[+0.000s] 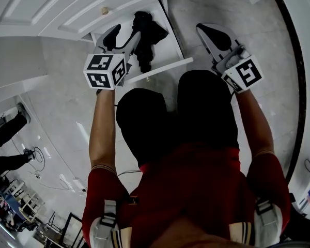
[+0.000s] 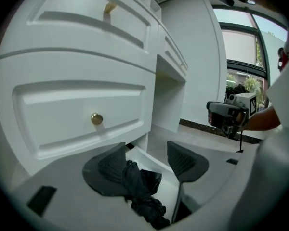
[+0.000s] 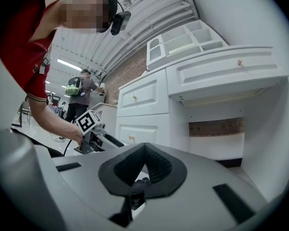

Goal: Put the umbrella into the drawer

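Note:
The folded black umbrella lies inside the open white bottom drawer. My left gripper hovers just over it, open. In the left gripper view the umbrella rests on the drawer's floor, below and between the spread pads, close to the left pad; nothing is clamped. My right gripper hangs over the floor to the right of the drawer, shut and empty. In the right gripper view its tips meet, and a bit of the umbrella shows in the gap beneath them.
Closed white drawers with brass knobs stand above the open one. My knees in black trousers are right behind the drawer's front. A recess under the desk lies to the right. Other people stand far off.

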